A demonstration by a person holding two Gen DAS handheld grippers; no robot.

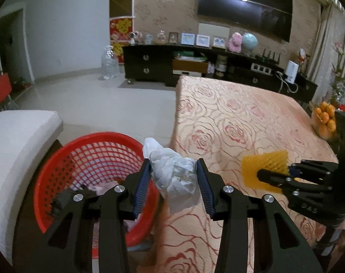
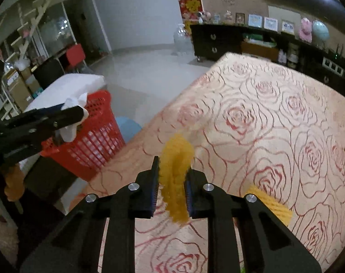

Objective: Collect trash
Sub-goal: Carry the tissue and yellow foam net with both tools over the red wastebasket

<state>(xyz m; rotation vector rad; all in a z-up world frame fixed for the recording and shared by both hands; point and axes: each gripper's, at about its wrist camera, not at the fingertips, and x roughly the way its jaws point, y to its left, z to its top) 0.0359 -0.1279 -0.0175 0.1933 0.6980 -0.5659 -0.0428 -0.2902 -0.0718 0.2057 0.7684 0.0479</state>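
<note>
My left gripper [image 1: 174, 166] is shut on a crumpled white tissue wad [image 1: 174, 177], held in the air over the table's left edge, just right of the red mesh basket [image 1: 81, 157]. The basket holds some pinkish and dark scraps at its bottom. My right gripper [image 2: 172, 166] is shut on a yellow foam net [image 2: 176, 177], lifted above the rose-patterned tablecloth [image 2: 275, 113]. In the left wrist view the same yellow foam net [image 1: 263, 166] shows in the right gripper [image 1: 263, 175] at the right. A second yellow foam net [image 2: 272, 202] lies on the cloth beside the right finger.
A white cushioned seat [image 1: 17, 141] stands left of the basket. A bowl of oranges [image 1: 325, 118] sits at the table's far right edge. A dark TV cabinet [image 1: 195, 66] runs along the back wall, with a large clear water bottle [image 1: 110, 62] on the tiled floor.
</note>
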